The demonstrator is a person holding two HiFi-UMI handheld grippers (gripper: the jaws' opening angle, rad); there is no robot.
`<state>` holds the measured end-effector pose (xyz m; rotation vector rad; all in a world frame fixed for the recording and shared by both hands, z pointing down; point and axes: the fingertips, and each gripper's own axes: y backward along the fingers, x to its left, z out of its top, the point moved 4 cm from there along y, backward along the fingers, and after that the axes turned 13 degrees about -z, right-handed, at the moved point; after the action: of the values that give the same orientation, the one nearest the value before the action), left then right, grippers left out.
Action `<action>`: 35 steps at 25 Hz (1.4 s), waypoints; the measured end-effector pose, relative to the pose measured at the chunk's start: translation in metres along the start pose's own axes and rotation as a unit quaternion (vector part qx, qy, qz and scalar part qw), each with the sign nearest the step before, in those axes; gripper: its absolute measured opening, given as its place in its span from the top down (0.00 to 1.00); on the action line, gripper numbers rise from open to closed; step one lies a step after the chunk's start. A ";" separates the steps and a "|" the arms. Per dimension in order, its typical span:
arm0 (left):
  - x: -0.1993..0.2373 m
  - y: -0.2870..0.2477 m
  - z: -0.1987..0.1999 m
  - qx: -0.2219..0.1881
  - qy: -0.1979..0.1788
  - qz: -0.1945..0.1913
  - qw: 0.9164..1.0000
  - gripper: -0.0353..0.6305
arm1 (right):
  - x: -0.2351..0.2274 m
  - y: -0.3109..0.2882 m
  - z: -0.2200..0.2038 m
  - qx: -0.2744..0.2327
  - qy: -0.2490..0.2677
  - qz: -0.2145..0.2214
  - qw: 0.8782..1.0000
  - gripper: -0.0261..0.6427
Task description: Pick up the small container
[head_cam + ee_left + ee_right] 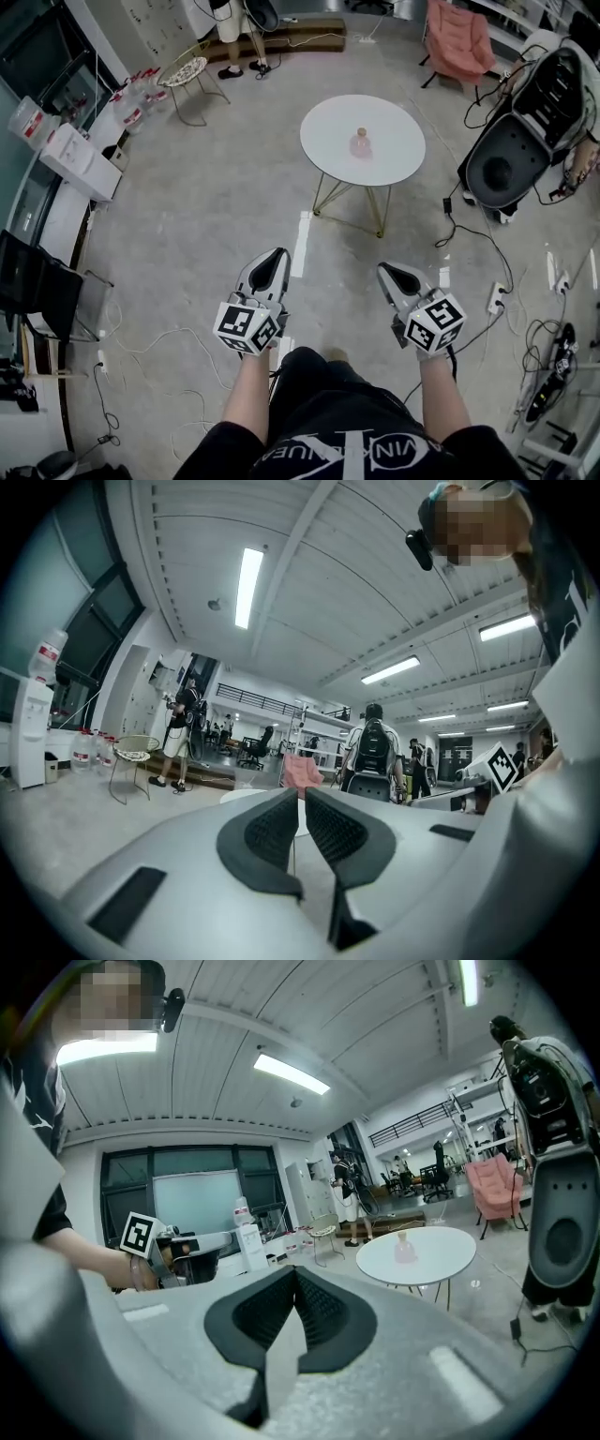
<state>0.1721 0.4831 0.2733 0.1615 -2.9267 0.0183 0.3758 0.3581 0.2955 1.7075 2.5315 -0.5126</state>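
Both pairs of jaws are pressed together with nothing between them. The left gripper [272, 261] and the right gripper [394, 274] are held side by side over the concrete floor [216, 216]. Ahead, past a white tape strip [301, 244], stands the round white table [398, 150], well apart from both. The small container [361, 143] (pink, narrow-necked) stands upright near the tabletop's middle. Only bare floor lies between. A black shell chair [511, 155] sits to the table's right, and a pink armchair [457, 42] stands beyond it.
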 end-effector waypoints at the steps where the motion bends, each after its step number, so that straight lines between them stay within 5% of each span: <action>1: 0.000 -0.004 0.001 0.002 -0.002 -0.003 1.000 0.91 | -0.002 0.000 0.000 -0.001 -0.001 -0.004 1.000 0.95; 14: 0.021 -0.056 -0.003 0.011 0.005 -0.034 0.999 0.91 | -0.030 -0.023 0.011 -0.013 -0.012 -0.021 1.000 0.95; 35: 0.151 -0.176 0.017 0.033 0.012 -0.076 0.996 0.91 | -0.098 -0.166 0.049 0.011 -0.050 -0.080 0.995 0.95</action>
<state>0.0415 0.2912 0.2886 0.3923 -2.8832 0.0921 0.2566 0.2003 0.3119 1.4533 2.6116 -0.6225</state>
